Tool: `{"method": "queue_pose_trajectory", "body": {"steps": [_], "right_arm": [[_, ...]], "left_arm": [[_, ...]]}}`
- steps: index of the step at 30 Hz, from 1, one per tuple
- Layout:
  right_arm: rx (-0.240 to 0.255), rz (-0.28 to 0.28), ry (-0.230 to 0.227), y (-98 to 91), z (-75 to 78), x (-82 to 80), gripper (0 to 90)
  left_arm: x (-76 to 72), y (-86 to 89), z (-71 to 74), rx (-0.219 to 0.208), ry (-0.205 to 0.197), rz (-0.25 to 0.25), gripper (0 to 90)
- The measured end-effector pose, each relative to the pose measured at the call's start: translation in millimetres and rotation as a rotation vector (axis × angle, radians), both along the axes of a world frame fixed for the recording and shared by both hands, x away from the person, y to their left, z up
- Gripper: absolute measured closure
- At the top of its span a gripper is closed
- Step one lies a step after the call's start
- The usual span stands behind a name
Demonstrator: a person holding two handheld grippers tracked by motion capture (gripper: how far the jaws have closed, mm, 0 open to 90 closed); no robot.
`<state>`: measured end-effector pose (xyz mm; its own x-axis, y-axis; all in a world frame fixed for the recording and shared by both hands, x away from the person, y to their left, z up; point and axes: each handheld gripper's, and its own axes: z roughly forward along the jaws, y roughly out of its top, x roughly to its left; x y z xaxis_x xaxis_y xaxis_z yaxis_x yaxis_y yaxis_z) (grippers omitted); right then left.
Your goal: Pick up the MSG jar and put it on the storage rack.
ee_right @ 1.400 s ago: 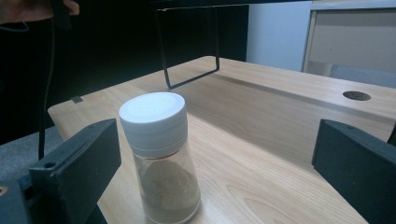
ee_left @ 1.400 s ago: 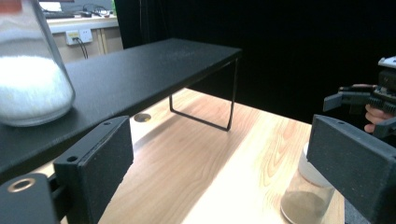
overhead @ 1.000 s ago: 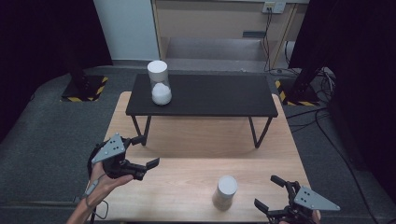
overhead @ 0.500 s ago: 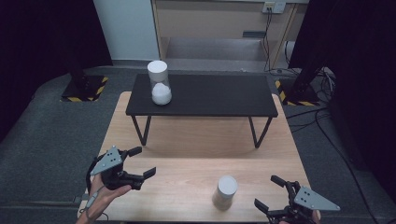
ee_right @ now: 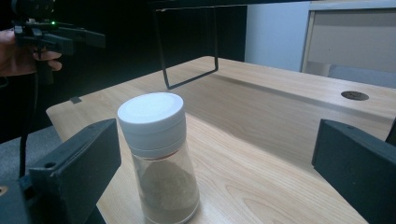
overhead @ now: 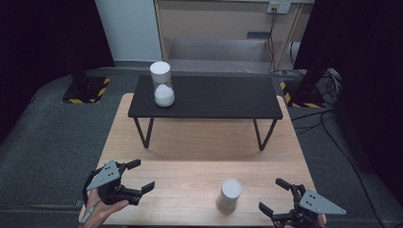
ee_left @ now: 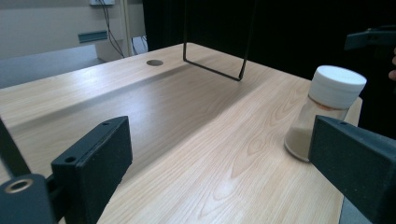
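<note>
I assess this as a laboratory recording bay, not a home or shop. Black curtains (overhead: 43, 42) close off the left and right of the frame. A curtain stand base marked with yellow-and-black hazard tape (overhead: 85, 90) sits at upper left, another at upper right. Grey carpet (overhead: 52, 142) covers the floor. Loose cables (overhead: 328, 80) trail at the right, and a wall socket (overhead: 279, 6) is at top. My light wooden bench (overhead: 199, 142) has a cable hole.
</note>
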<state>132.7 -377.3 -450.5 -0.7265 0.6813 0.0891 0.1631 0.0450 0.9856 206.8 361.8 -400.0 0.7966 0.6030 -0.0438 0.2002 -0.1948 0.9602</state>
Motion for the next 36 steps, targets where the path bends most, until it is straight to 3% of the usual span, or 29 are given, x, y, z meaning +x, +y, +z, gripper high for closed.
{"method": "queue_pose_trajectory", "body": {"steps": [8,12,17,27,33,36], "right_arm": [[0.003,-0.003,0.002,-0.5,-0.2,-0.2,1.6],[0.002,-0.002,0.000,-0.2,-0.1,0.0,1.6],[0.004,-0.006,-0.001,-0.5,-0.4,-0.7,1.5],[0.012,-0.019,-0.004,-0.9,-0.8,-2.6,1.1],[0.017,-0.026,-0.006,-1.7,-1.6,-3.1,1.1],[0.015,-0.026,-0.006,-1.7,-1.4,-3.5,1.1]], "left_arm": [[-13.4,4.2,0.7,0.023,-0.018,0.013,4.7],[-21.3,8.0,0.3,0.013,-0.031,0.030,4.6],[-29.2,13.0,0.2,-0.007,-0.039,0.073,3.6],[-36.4,27.3,-3.8,-0.097,-0.059,0.173,0.0],[-37.7,30.0,-5.4,-0.127,-0.051,0.185,0.0],[-38.3,27.6,-3.9,-0.109,-0.065,0.170,0.0]]}}
